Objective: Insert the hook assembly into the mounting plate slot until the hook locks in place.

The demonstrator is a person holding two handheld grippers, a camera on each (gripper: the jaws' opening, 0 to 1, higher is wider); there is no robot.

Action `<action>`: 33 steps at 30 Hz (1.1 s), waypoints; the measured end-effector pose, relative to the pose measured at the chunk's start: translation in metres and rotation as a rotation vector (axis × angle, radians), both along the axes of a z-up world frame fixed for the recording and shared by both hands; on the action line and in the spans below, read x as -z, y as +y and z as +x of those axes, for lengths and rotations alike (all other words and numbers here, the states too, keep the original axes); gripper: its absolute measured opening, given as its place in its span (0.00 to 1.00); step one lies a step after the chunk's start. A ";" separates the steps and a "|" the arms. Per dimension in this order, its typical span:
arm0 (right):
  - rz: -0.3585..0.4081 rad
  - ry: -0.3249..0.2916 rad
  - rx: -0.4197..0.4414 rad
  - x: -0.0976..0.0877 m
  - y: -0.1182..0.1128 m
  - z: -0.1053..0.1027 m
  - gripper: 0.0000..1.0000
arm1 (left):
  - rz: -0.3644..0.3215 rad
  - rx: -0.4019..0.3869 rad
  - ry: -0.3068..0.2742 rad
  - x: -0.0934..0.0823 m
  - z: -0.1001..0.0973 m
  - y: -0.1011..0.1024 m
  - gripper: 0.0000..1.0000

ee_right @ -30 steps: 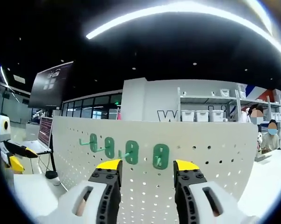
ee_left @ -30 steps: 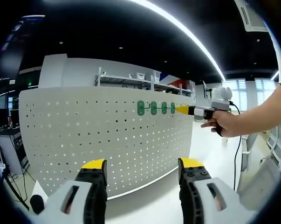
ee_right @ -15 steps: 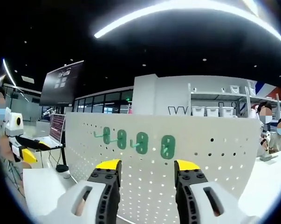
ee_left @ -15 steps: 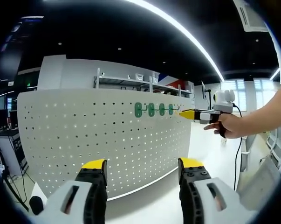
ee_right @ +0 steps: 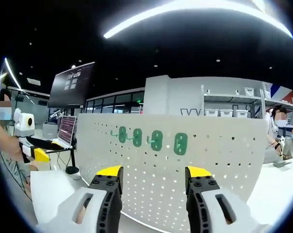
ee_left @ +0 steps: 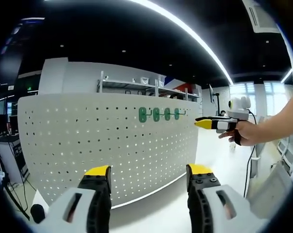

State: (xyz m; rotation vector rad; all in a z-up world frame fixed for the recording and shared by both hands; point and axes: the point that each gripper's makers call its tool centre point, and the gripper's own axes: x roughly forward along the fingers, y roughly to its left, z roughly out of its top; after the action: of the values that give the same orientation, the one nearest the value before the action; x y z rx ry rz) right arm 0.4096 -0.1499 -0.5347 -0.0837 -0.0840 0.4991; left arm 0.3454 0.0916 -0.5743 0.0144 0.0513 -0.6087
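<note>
Four green hooks point(ee_left: 159, 114) are seen mounted in a row near the top edge of a white pegboard mounting plate point(ee_left: 97, 145), which stands upright on a white bench point(ee_left: 185, 204). In the right gripper view the same hooks point(ee_right: 156, 140) appear as oval green base plates with thin prongs projecting from the perforated panel point(ee_right: 209, 170), the rightmost hook point(ee_right: 180, 143) set slightly apart from the others.

In the left gripper view, the left gripper point(ee_left: 147, 171) is held low in front of the pegboard, its yellow-tipped fingers point(ee_left: 98, 171) spread wide with nothing between them. The right gripper point(ee_left: 200, 123) is seen entering from the right, held in a person's hand point(ee_left: 246, 135); its yellow tip points toward the hook row but is clear of it, off the board's right end. Whether its fingers are together cannot be judged from this angle.

In the right gripper view, the right gripper point(ee_right: 153, 171) is shown with its fingers point(ee_right: 198, 171) spread apart and empty, aimed at the panel below the hooks. The left gripper point(ee_right: 38, 153) is visible at the far left edge of that view, beside a laptop point(ee_right: 66, 136) on a desk behind. White shelving with bins point(ee_right: 229, 107) is seen behind the panel, and long ceiling light strips point(ee_right: 185, 14) run overhead.
</note>
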 end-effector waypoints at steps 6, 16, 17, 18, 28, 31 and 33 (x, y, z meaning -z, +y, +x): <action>0.008 0.015 -0.001 0.008 -0.006 -0.014 0.51 | -0.001 0.002 0.011 0.006 -0.002 0.001 0.65; 0.027 0.029 0.009 0.019 -0.009 -0.032 0.52 | 0.002 0.002 0.014 0.009 -0.007 0.003 0.66; 0.028 0.029 0.010 0.020 -0.009 -0.033 0.52 | 0.002 0.001 0.015 0.009 -0.007 0.003 0.66; 0.030 0.032 0.010 0.022 -0.009 -0.034 0.52 | 0.001 0.001 0.016 0.010 -0.007 0.004 0.66; 0.038 0.058 0.008 0.036 -0.006 -0.051 0.54 | 0.003 -0.002 0.020 0.014 -0.011 0.006 0.68; 0.049 0.066 0.011 0.040 -0.006 -0.057 0.55 | 0.000 0.003 0.020 0.015 -0.013 0.005 0.70; 0.055 0.071 0.007 0.042 -0.005 -0.061 0.56 | 0.007 0.005 0.020 0.016 -0.014 0.005 0.71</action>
State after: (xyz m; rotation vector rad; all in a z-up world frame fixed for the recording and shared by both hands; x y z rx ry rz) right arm 0.3485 -0.1544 -0.5771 -0.0122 -0.0279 0.4923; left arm 0.3312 0.0962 -0.5908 0.0148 0.0726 -0.6133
